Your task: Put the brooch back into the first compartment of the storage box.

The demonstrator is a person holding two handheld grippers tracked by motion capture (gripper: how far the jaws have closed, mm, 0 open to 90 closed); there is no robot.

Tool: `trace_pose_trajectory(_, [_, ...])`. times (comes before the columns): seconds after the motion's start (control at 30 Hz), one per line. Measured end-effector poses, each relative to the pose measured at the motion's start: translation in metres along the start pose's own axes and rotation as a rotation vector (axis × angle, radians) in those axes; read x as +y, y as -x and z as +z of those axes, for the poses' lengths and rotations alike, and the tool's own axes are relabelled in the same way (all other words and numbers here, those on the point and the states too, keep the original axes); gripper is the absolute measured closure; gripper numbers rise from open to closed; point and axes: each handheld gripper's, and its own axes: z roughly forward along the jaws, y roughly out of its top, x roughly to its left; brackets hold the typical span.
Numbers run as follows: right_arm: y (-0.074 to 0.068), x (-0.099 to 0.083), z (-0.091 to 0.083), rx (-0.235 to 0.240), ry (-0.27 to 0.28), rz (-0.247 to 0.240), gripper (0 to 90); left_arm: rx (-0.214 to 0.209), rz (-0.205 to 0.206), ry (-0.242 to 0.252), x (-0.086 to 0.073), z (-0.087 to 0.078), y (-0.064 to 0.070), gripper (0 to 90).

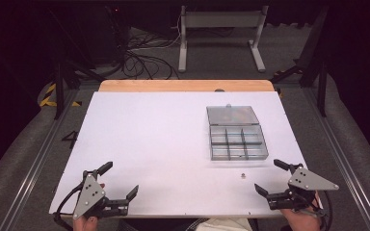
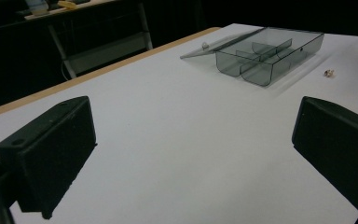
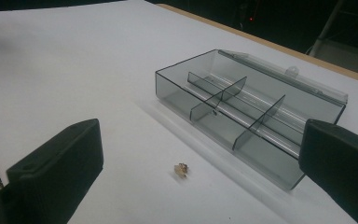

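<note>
High view first: I see a white table (image 1: pixel 149 144) with a wooden strip along its far edge, and on it, in the right half of the frame, a smoked-grey transparent compartment box (image 1: pixel 238 142). Its lid (image 1: pixel 232 115) is swung open and lies flat on the table toward the top of the frame, hinged to the box's far side. Inside, thin dividers split the tray into six cells — two rows of three — and I can make out nothing in any of them. Just below the box, toward the lower right, a tiny brownish object (image 1: pixel 243 175) lies alone on the white surface, apart from the box wall; it is too small for me to name.

My left gripper (image 1: pixel 120 182) sits at the lower left of the frame, a hand under it at the table's near edge, its jaws spread wide with nothing between them. My right gripper (image 1: pixel 275 177) is at the lower right, near the small object but not touching it, jaws likewise wide apart and empty.

In the right gripper view the small object (image 3: pixel 182 170) lies at lower centre between the two black jaws, with the box (image 3: pixel 242 116) beyond it — dark edges, glossy see-through walls. In the left gripper view the box (image 2: pixel 265 53) sits at upper right, the object (image 2: pixel 328 72) just right of it.
</note>
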Motion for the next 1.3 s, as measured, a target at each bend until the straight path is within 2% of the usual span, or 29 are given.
trace_pose_trajectory(0.9, [-0.0012,0.0004,-0.0002,0.005,0.001,-0.002,2.7,-0.006,0.013,-0.004,0.0,0.0,0.0007,0.3])
trace_pose_trajectory(1.3, [-0.0009,0.0097,0.0057,0.01,-0.027,-0.015,3.9,-0.006,0.013,-0.008,-0.0002,0.0007,0.0011,0.2])
